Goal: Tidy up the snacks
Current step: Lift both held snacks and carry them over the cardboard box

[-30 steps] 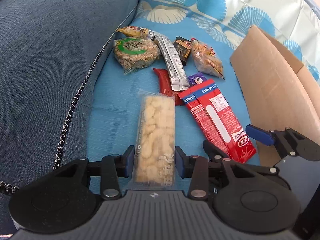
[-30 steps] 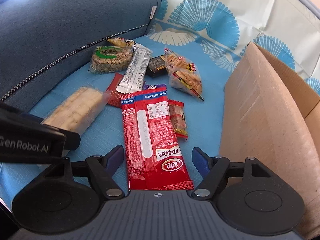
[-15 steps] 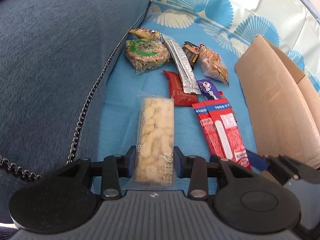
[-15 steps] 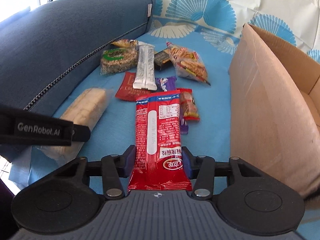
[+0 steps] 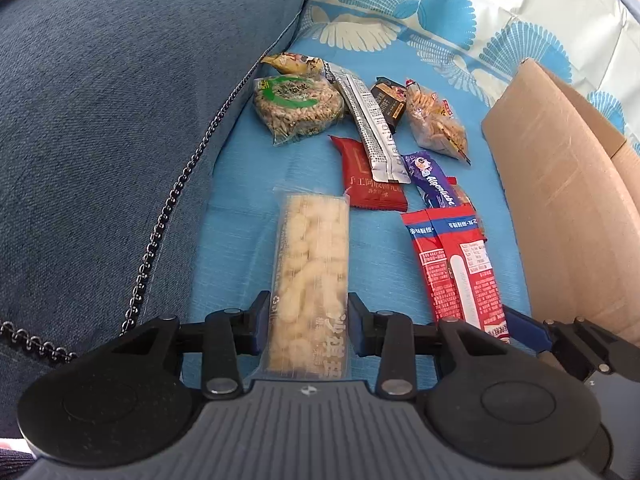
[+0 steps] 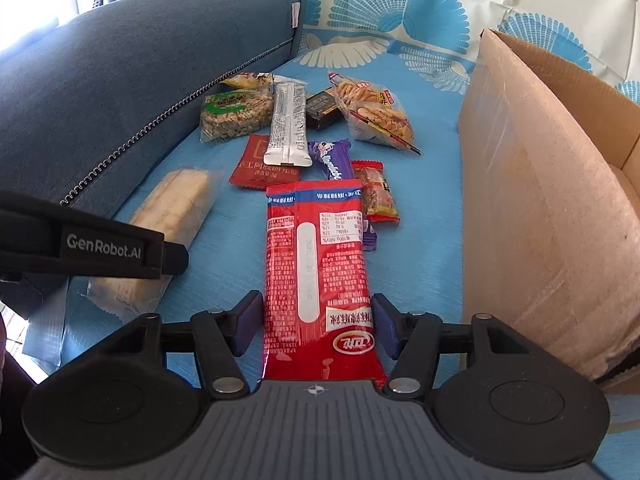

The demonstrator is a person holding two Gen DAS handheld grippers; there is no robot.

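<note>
Left gripper (image 5: 308, 320) clenched on the near end of the pale puffed-snack pack (image 5: 310, 256): both pads pressed against its long edges, pack running straight ahead along the fingers over the blue cloth (image 6: 420, 240). Gripped across the narrow width, presumably so the long pack travels lengthwise and does not fold. Right gripper (image 6: 316, 320) straddling the near end of the long red pack (image 6: 316, 248); jaws just been opening, pack between them, pads beside its edges with no visible pinch, so read as released, grip not yet secured. Cardboard box (image 6: 540, 200) just right of the right gripper, top open, likely the destination, hence both grippers aligned beside it. Count ahead of the grippers, loose on the cloth:

- one round green-label rice cake (image 5: 298, 108)
- one small yellow pack (image 5: 294, 63) behind it
- one silver stick sachet (image 5: 370, 128) lying partly over one red square sachet (image 5: 370, 184)
- one dark small pack (image 5: 388, 98)
- one clear bag of crackers (image 5: 436, 120)
- one purple bar (image 5: 434, 182)
- one small red-edged pack (image 6: 376, 194) partly under the red pack's far end

Ten snacks in all, none visible in the box. Sofa cushion (image 5: 100, 120) to the left.
</note>
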